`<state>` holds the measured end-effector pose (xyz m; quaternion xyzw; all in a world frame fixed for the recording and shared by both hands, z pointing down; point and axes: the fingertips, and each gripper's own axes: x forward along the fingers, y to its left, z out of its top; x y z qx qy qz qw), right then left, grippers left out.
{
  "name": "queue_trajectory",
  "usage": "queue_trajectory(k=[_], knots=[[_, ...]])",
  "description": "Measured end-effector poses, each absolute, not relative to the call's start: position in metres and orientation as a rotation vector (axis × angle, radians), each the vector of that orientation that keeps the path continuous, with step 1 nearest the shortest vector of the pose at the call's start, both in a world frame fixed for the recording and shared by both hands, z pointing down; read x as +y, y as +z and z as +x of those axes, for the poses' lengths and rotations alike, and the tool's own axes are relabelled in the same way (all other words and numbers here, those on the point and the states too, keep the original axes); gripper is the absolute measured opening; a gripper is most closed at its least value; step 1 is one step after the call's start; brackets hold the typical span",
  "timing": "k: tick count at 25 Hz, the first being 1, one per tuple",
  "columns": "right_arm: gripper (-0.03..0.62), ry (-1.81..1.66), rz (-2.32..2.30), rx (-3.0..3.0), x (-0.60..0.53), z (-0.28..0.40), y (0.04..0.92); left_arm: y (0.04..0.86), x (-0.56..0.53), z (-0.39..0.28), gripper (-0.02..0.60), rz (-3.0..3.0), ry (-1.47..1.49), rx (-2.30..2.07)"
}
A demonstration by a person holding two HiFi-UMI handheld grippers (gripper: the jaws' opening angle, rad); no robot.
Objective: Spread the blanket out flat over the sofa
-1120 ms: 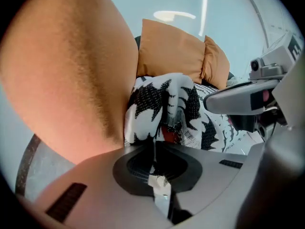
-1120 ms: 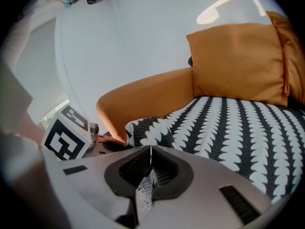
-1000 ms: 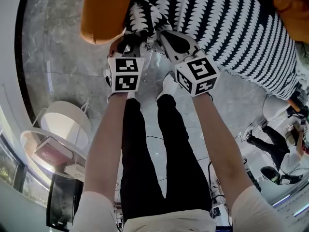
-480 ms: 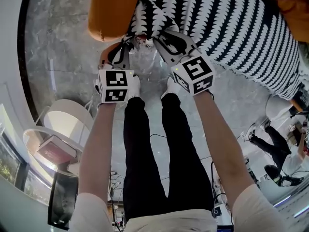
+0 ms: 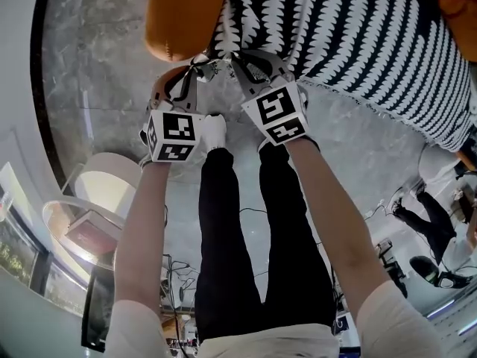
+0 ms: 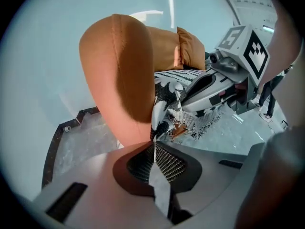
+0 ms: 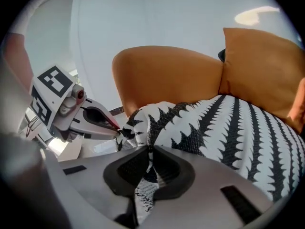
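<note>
The black-and-white patterned blanket [image 5: 358,43] is seen draped over the seat of the orange sofa [image 5: 182,13]. It is spread towards the right, and its fringed edge hangs down the near side above the grey marble floor [image 5: 89,73]. One corner of the blanket is gathered at the sofa's left end, just beside the rounded armrest, and both tools are brought together there.

The left tool [image 6: 153,146] is closed narrow, and a thin fold of the blanket is pinched between its ribbed pads. The fabric is seen rising from the tips against the armrest.

The right tool [image 7: 150,149] is set just to the right of the left one, their tips almost touching. Its jaws are opening slightly, yet a bunched strip of the blanket is seen between them and is gripped at the tips.

An orange cushion [image 7: 262,66] is propped at the far side of the sofa, and the blanket's far edge is laid against it. The person's black trousers [image 5: 238,245] are seen below the two tools.
</note>
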<state>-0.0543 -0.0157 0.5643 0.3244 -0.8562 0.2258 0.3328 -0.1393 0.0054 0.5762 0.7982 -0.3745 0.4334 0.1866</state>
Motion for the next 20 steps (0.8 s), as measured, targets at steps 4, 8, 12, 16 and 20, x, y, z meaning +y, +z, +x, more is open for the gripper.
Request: queue_trajectory(k=[4,8,12,16,20], knots=[[0.034,0.620,0.787,-2.258,-0.001,-0.062,0.572,0.581,0.005,-0.139,0.025,2.253,1.225,-1.044],[0.032,0.652,0.740,-2.292,0.010,-0.073,0.578,0.583,0.003,-0.136,0.025,2.265,1.226,-1.033],[0.032,0.695,0.763,-2.317,0.003,-0.086,0.577,0.582,-0.001,-0.132,0.025,2.295,1.199,-0.978],[0.031,0.625,0.745,-2.340,-0.005,-0.096,0.569,0.574,-0.001,-0.128,0.025,2.313,1.128,-0.960],[0.031,0.562,0.710,-2.329,0.002,-0.100,0.569,0.573,0.007,-0.126,0.025,2.290,1.132,-0.959]])
